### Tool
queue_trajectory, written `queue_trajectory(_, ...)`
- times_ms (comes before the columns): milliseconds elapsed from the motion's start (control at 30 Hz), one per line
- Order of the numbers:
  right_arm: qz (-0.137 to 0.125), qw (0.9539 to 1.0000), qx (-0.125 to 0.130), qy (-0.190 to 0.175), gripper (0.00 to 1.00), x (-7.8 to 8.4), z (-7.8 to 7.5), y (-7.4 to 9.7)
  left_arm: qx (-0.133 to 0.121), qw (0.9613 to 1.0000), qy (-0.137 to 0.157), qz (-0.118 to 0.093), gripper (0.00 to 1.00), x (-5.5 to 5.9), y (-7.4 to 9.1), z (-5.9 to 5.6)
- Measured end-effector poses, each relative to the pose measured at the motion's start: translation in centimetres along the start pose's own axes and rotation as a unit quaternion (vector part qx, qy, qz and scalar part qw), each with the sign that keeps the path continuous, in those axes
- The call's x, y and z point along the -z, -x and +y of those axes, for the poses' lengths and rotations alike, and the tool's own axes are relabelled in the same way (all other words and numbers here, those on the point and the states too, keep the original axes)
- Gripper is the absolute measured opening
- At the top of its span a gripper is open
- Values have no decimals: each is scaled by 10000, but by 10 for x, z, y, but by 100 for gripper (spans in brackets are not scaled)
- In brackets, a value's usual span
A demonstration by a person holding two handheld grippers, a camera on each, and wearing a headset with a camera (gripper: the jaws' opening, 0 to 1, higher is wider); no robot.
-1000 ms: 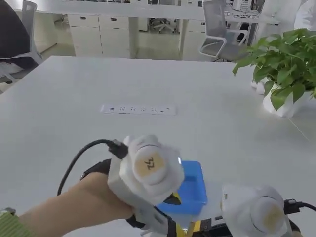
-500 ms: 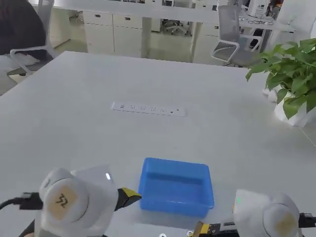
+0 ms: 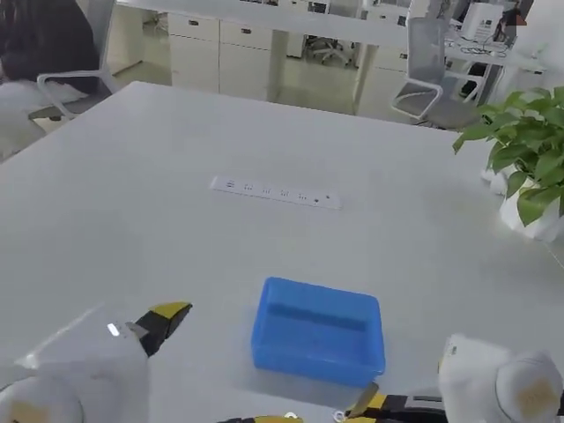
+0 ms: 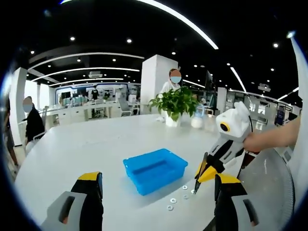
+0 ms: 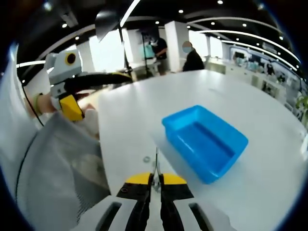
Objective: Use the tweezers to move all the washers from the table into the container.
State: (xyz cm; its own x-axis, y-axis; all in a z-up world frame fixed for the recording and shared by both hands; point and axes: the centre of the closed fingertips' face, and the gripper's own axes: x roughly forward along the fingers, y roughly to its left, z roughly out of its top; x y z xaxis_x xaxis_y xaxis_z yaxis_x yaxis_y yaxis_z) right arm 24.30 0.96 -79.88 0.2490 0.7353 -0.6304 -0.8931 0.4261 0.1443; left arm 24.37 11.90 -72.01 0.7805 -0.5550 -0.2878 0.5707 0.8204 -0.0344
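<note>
Tabletop (image 3: 132, 229) in the head view: smooth, matt white, with wide bare room around a blue plastic container (image 3: 317, 330), a shallow rectangular tray with rounded corners. A flat white power strip (image 3: 275, 192) lies well beyond it, and a leafy plant (image 3: 529, 150) stands by the right edge. The left gripper (image 3: 166, 319) sits low on the left, well apart from the container. The right gripper (image 3: 377, 404) is just below the container's near right corner.

Left gripper view: the jaws stand wide apart with nothing between them. Small flat metal washers (image 4: 173, 200) lie loose on the table just in front of the container's near side. The right gripper's pointed tip hangs close above them.

Right gripper view: the yellow-tipped jaws are pressed almost together on thin metal tweezers (image 5: 156, 166), whose point hangs just beside one of the washers. The container lies near, to the right, its walls low and glossy.
</note>
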Motion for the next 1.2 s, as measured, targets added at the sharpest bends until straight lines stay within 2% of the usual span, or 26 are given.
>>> queue_trajectory(67,-34,10000,17,-68,3,-3,-1,4,-131,9999,-5,-101,99,0,1,1)
queue_trajectory(200,-51,9999,87,-135,3,-11,-6,12,-208,9996,8,-203,99,0,1,0)
queue_trajectory(367,-29,9995,275,-149,3,-24,-20,21,-352,9986,-55,-378,99,-4,3,6)
queue_trajectory(500,-88,9993,350,-129,3,-35,-30,29,-421,9980,146,-452,99,-4,4,12)
queue_trajectory(633,-88,9987,483,-118,3,-43,-44,35,-485,9978,120,-432,99,-3,5,14)
queue_trajectory(700,-125,9984,527,-138,3,-47,-50,36,-468,9978,213,-422,99,-2,4,15)
queue_trajectory(900,-210,9976,589,-289,3,-54,-66,31,-469,9980,229,-357,99,2,4,16)
queue_trajectory(1000,-213,9974,607,-329,3,-57,-73,25,-455,9987,82,-200,99,7,2,14)
queue_trajectory(1200,-120,9964,705,-445,3,-54,-91,9,-372,9989,162,-231,99,6,2,13)
